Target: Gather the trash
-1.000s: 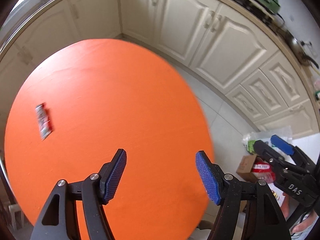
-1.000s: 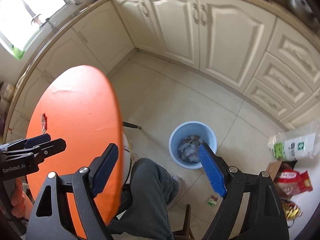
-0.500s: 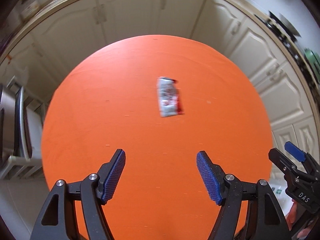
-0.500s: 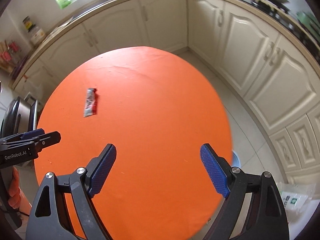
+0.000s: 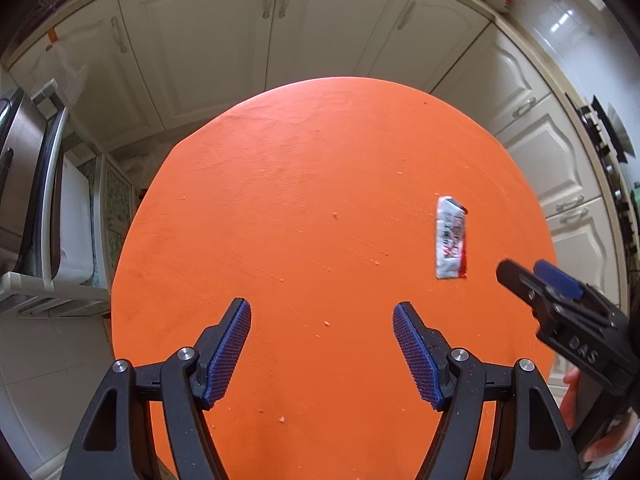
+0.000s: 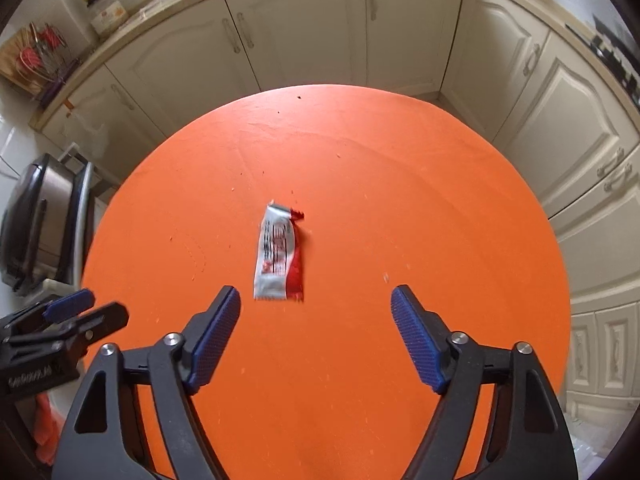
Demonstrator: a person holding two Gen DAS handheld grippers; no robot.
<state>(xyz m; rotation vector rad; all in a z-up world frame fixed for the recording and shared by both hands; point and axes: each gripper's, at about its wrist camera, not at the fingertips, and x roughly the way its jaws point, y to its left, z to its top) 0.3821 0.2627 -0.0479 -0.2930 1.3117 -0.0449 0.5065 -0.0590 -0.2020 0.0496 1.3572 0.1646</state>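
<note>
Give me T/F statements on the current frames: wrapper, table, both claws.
1. The wrapper lies flat on the orange table. True.
2. The right claw is shut on the wrapper. False: it is open, with the wrapper on the table ahead of it.
3. The left claw is open and holds nothing. True.
4. The wrapper is all green. False: it is silver and red.
5. The wrapper sits between the left claw's fingers. False: it lies off to that claw's right.

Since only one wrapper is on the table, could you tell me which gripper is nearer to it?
Right. The right gripper hovers open just short of the wrapper; the left gripper is open too, with the wrapper far off to its right.
</note>
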